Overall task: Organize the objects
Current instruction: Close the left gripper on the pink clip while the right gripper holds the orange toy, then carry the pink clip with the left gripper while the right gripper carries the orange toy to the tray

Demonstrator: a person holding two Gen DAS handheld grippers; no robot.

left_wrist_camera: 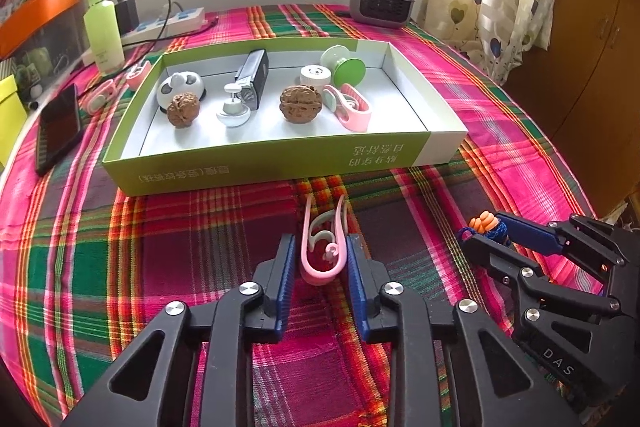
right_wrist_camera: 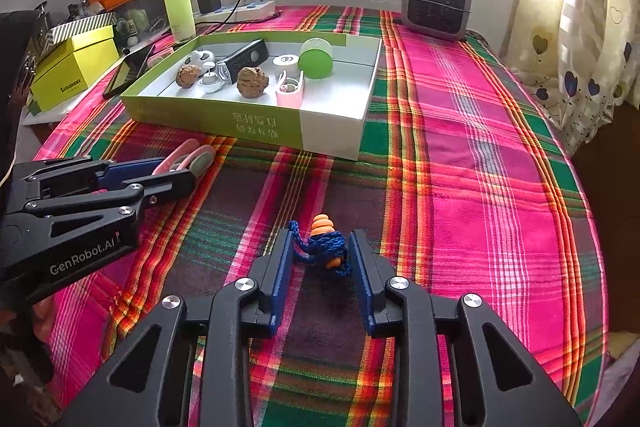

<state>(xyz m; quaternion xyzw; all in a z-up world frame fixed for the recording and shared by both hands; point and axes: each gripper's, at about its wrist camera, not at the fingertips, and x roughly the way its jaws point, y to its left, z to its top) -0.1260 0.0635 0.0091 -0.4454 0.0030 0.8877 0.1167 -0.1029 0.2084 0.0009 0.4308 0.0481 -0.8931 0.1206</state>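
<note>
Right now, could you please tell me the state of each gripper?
Left gripper: shut on the pink clip.
Right gripper: around the orange earplugs on a blue cord; contact cannot be told.

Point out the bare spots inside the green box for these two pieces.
In the green box, the right end past the pink clip is bare, as is the front strip before the walnuts. The back and middle are crowded.

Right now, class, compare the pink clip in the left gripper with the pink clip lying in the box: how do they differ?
The pink clip in the left gripper sits on the plaid cloth, outside the box; the pink clip in the box lies beside a walnut. The first is pinched between gripper pads; the second is untouched. The first points straight at the box; the second lies angled. Both are pink loops with pale inner parts.
</note>
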